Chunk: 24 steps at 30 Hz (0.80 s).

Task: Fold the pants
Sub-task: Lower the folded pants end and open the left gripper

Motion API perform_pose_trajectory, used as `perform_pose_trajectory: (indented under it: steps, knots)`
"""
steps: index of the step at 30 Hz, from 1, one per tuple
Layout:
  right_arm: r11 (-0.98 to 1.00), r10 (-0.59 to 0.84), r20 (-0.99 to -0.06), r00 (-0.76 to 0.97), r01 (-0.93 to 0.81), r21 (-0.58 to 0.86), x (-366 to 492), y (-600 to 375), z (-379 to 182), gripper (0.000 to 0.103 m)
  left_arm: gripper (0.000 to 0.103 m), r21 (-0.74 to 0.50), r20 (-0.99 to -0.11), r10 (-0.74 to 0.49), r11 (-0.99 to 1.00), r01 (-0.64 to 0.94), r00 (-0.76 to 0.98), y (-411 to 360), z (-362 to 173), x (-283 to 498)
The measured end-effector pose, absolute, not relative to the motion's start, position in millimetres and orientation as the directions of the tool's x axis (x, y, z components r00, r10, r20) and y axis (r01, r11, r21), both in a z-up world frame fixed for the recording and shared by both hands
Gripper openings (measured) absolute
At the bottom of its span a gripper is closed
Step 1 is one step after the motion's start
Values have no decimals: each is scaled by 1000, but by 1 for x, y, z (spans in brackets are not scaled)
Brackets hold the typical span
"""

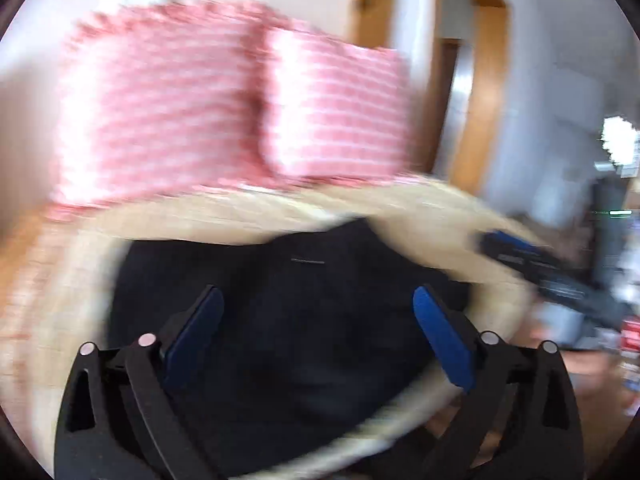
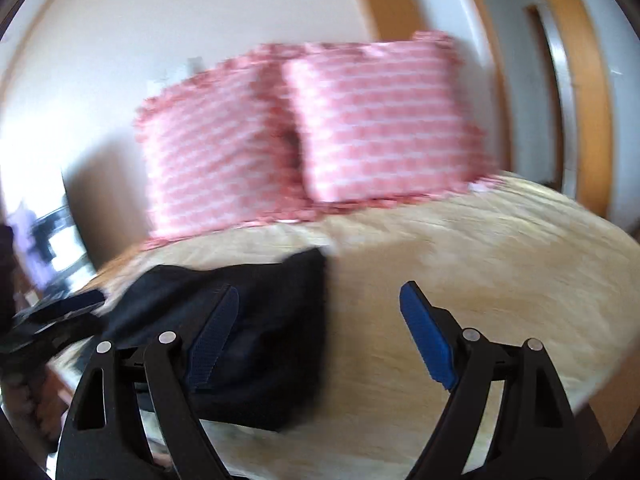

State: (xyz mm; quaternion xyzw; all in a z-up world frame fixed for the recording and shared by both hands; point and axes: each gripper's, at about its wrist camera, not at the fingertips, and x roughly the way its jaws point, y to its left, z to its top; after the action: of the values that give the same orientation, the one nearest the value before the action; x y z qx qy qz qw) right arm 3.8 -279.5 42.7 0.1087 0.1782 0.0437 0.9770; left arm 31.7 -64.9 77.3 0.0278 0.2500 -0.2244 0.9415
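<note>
Two black grippers with blue finger pads frame the dark navy folded pants (image 2: 240, 332) lying on the cream bedspread (image 2: 500, 272): left gripper (image 1: 318, 304) jaws wide above the pants, right gripper (image 2: 320, 308) jaws wide at their right edge, pink striped pillows (image 2: 312, 136) behind.

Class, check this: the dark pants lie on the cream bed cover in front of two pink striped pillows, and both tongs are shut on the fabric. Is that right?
Not quite. Both wrist views show the left tongs and right tongs open, gripping nothing. The dark pants do lie on the cream bed cover before the two pink striped pillows.
</note>
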Motion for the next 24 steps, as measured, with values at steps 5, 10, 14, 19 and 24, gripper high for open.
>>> perform_pose_trajectory:
  steps: [5, 10, 14, 19, 24]
  knots:
    - [963, 261, -404, 877, -209, 169, 43, -218, 30, 84, 98, 44, -557, -236, 949, 312, 796, -51, 56, 53]
    - [975, 220, -512, 830, -181, 127, 66, -198, 14, 84, 98, 112, -627, -162, 949, 295, 762, -55, 29, 57]
    - [985, 155, -613, 774, -170, 33, 60, -182, -17, 85, 97, -27, -701, -211, 963, 270, 681, -35, 4, 66]
    - [985, 150, -636, 757, -167, 35, 51, -179, -19, 85, 96, 2, -689, -190, 965, 264, 700, -34, 2, 56]
    - [972, 232, -581, 780, -163, 169, 60, -226, 13, 86, 100, 17, -672, -190, 962, 272, 715, -31, 15, 52]
